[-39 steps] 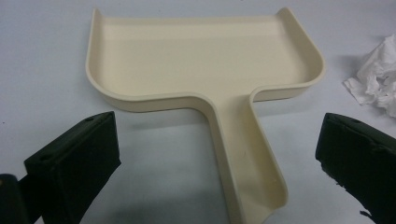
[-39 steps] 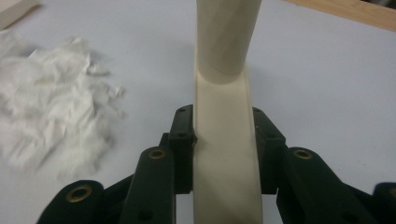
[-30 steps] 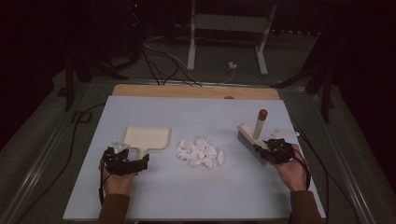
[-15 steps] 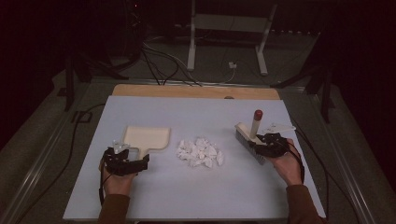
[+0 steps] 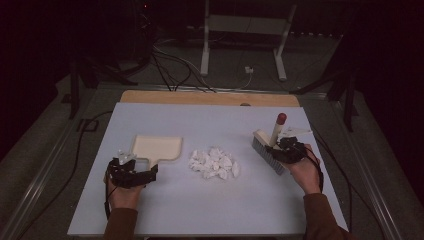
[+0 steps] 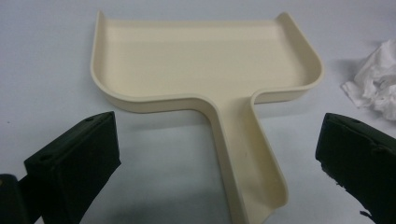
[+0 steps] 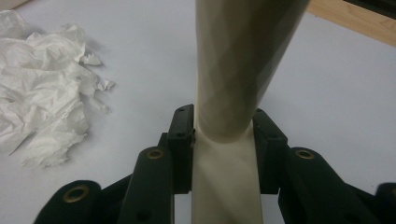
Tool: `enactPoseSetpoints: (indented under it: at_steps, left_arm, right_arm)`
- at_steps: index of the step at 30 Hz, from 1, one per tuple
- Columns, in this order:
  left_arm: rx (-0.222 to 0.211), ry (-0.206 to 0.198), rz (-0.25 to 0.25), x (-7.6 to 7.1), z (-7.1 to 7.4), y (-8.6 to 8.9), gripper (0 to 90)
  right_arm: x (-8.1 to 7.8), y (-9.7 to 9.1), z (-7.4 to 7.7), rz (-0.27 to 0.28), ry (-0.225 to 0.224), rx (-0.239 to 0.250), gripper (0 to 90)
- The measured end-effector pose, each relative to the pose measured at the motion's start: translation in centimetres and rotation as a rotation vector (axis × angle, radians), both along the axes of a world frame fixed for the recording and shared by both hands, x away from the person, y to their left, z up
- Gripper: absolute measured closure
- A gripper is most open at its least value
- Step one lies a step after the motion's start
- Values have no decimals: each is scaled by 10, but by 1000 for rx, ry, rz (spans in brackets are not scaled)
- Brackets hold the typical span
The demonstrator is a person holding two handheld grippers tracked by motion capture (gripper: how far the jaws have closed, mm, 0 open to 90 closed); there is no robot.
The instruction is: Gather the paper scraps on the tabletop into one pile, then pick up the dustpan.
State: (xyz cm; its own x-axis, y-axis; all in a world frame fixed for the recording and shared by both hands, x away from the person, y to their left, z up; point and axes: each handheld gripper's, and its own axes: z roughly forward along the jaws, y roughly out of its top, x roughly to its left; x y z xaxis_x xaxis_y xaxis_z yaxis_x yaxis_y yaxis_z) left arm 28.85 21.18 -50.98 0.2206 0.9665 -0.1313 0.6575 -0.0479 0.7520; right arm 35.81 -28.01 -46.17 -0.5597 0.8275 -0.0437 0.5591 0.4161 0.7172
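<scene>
Work in hand: sweep the paper scraps into the dustpan w/ the brush. Judged from how things lie, it's at the pick-up stage; no sweeping done yet.

Right gripper, near the bench's right edge: jaws closed on the brush handle. The right gripper view has both pads pressing the cream handle from either side, so the grip looks firm. The jaws have just been closing, handle between them. Brush head w/ its bristles sits on the bench, and the red-tipped handle end angles up toward the far edge.

Left gripper, toward the near-left corner: jaws open wide. In the left gripper view they stand well apart on either side of the dustpan handle, touching nothing. Dustpan lies flat on the bench, open mouth toward the far edge, handle toward the person, empty tray.

Scraps: 1 loose white pile at bench centre, between pan and brush, just right of the pan and apart from both.

Done: brush gripped, left jaws lined up on the pan handle.
Left: close left jaws on the handle, turn the pan's mouth to the pile, bring the brush over, sweep scraps in. Roughly early third, I'd say.
</scene>
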Motion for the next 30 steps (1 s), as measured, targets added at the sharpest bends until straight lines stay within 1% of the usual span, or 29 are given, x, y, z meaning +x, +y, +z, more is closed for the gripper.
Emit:
enactPoseSetpoints:
  at_steps: [2, 6, 10, 13, 16, 20, 22, 25, 27, 30]
  left_arm:
    - [-8, -8, -7, -1, 1, 2, 6]
    - [-11, -25, -21, -2, 4, 4, 6]
    - [-6, -39, -27, -4, 7, 8, 6]
    - [-10, -46, -28, -4, 9, 10, 6]
    - [-13, -50, -50, -5, 11, 8, 6]
    - [8, -49, -98, -6, 16, 2, 6]
    - [17, -52, -111, -6, 18, 0, 6]
    - [39, -41, -124, -6, 17, -4, 6]
    - [63, -28, -123, -6, 17, -6, 6]
    - [75, -8, -112, -4, 15, -10, 6]
  right_arm:
    - [0, -1, 0, -2, -3, -2, 666]
    - [-1, -5, 1, -26, 22, 28, 667]
    - [-3, -8, 2, -20, 28, 26, 667]
    - [-5, -10, 3, -9, 29, 24, 667]
    - [-7, -12, 4, 1, 33, 19, 667]
    - [-9, -15, 4, 5, 37, 14, 667]
    - [-9, -18, 4, 6, 42, 17, 667]
    - [-10, -22, 4, 2, 47, 22, 667]
    - [-11, -24, 4, -1, 48, 20, 666]
    - [-11, -26, 4, -5, 47, 14, 667]
